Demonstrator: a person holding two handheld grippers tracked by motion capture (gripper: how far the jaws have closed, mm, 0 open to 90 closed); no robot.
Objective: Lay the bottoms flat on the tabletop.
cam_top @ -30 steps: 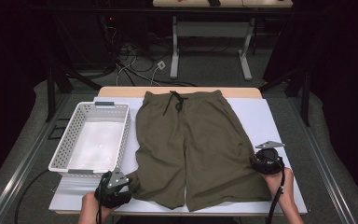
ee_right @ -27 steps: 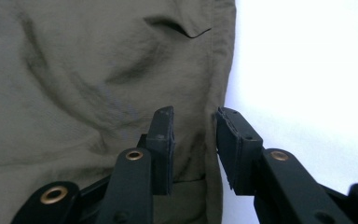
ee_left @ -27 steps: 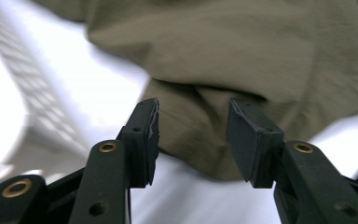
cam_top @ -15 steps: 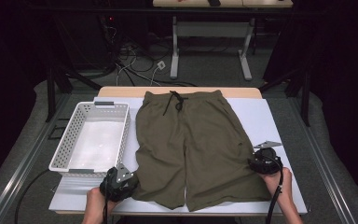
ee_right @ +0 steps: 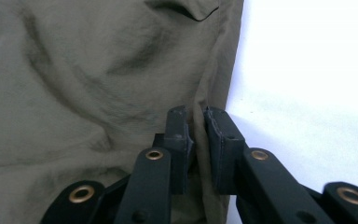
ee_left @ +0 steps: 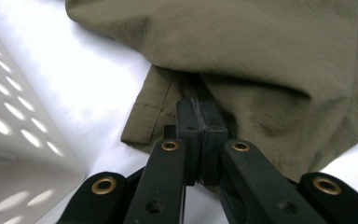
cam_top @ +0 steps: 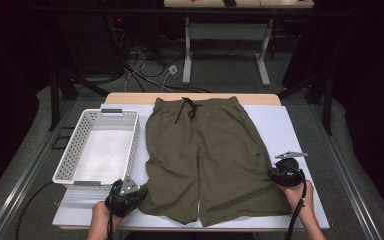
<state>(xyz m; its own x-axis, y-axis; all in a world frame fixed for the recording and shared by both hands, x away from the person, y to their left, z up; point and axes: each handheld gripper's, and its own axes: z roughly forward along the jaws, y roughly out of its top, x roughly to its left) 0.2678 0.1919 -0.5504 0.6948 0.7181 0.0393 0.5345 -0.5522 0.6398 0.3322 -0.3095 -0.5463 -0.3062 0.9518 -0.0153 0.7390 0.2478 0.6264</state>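
My left tool (cam_top: 136, 192) pinching the shorts' (cam_top: 210, 150) hem at 7 o'clock, my right tool (cam_top: 276, 172) nipping their side seam at 4 o'clock, worktop (cam_top: 290, 125) beneath

Worktop (cam_top: 290, 130) is lit brightly from above; the surroundings are left nearly black. In the gripper views the white surface is blown out to glare, and the basket (ee_left: 14, 140) wall is rendered soft and overexposed. The tongs' near links are slightly blurred. A dark shadow is cast under the shorts' (ee_left: 261, 60) raised fold.
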